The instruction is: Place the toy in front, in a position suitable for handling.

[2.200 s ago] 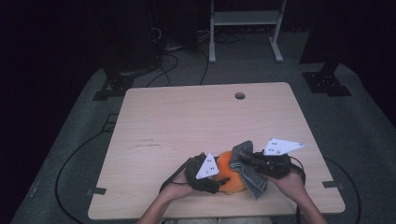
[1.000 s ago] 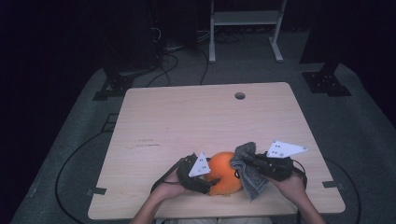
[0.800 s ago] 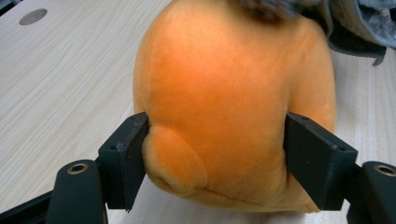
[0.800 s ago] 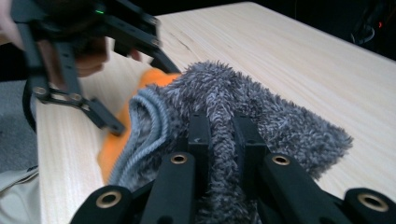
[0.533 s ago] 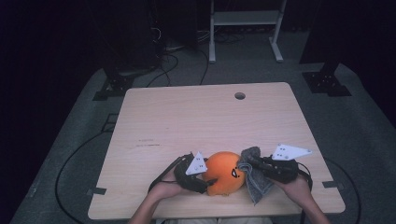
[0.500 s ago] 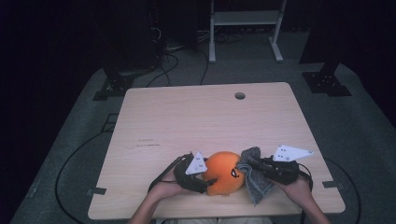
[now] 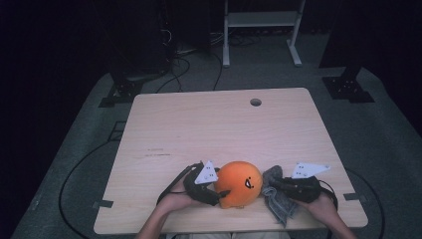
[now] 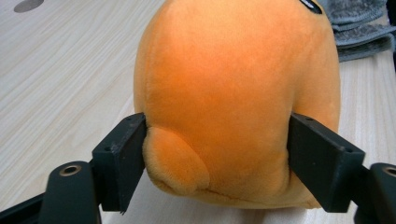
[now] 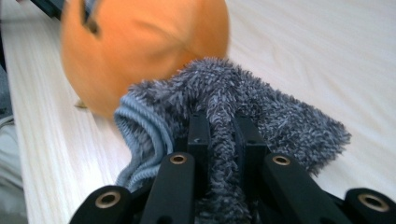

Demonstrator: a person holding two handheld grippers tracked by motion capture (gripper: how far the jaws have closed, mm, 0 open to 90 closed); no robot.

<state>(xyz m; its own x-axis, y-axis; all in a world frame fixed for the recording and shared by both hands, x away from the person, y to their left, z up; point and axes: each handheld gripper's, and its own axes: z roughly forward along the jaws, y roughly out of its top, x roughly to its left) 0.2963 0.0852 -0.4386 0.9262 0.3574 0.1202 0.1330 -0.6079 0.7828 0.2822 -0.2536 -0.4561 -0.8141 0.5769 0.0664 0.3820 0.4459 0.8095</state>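
The left gripper [image 8: 217,154] is bracketing the orange plush [image 8: 233,93] – both pads are touching its sides, and the jaws have just been opening. The right gripper [image 9: 219,130] is clamping tight on a fold of grey cloth [image 9: 261,107] (fuzzy, with a ribbed blue-grey edge). The plush [image 7: 239,184] is resting on the table [image 7: 209,124] near its front edge, between the two grippers, face mark turned toward the cloth [image 7: 277,199]. The cloth is lying just beside the plush – contact cannot be confirmed. Hands are entering from the near edge.
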